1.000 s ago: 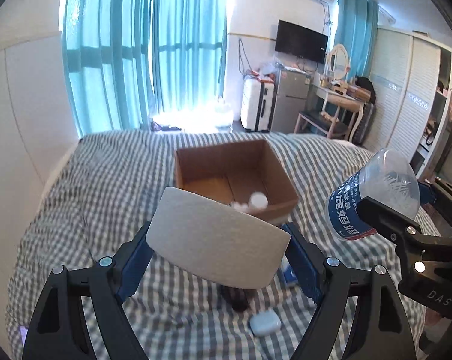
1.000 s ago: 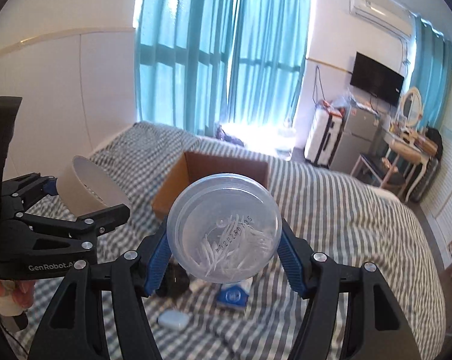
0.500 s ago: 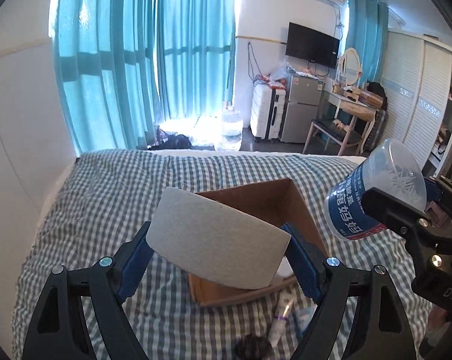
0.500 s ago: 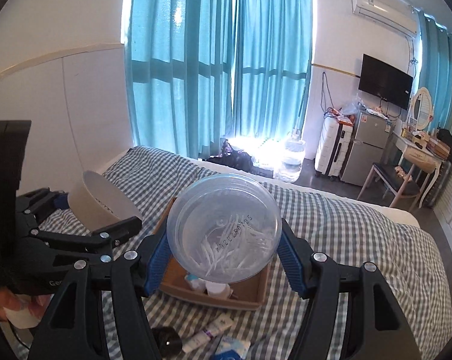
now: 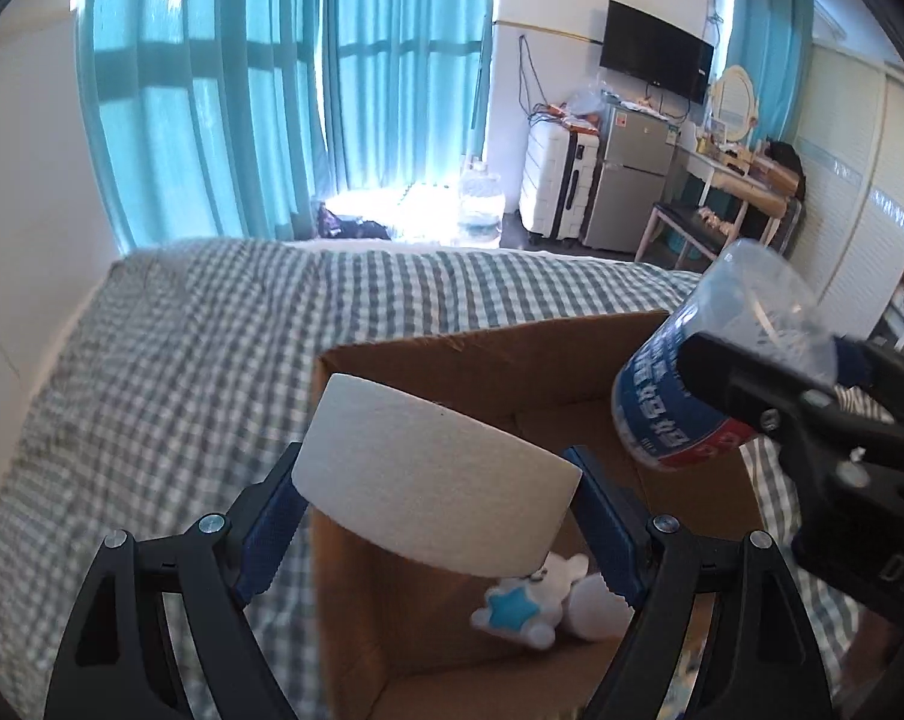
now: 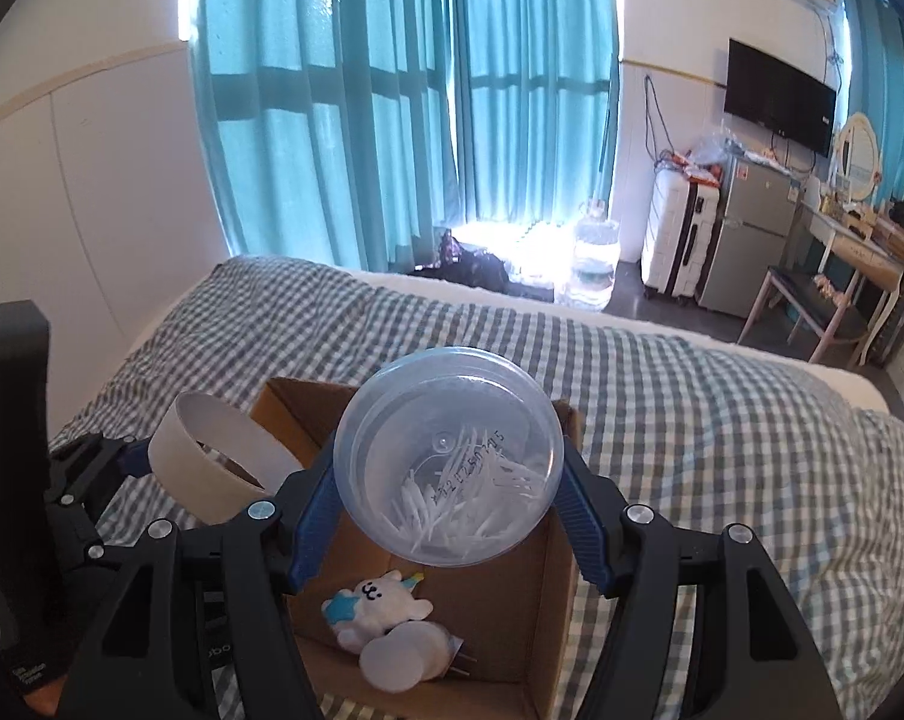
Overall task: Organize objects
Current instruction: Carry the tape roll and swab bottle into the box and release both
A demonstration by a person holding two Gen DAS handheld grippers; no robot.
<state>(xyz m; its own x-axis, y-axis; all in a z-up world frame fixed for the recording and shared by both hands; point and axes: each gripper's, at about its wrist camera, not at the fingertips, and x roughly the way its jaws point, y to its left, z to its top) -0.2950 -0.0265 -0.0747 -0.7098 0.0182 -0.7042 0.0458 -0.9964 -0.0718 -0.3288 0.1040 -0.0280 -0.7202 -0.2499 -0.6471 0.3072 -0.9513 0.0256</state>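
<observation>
left wrist view now looks down into the cardboard box (image 5: 512, 360), nearer than a second ago, with the left gripper (image 5: 437, 516) clamping the tape roll (image 5: 434, 474) and the right gripper (image 6: 449, 516) clamping the swab jar (image 6: 449, 456) above it, so both seem ready to drop.

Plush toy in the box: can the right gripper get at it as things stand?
Probably not. The right gripper is shut on the clear swab jar, so its jaws are full. The plush toy lies uncovered in the open cardboard box just below, so the path itself looks free once the jar goes.
</observation>
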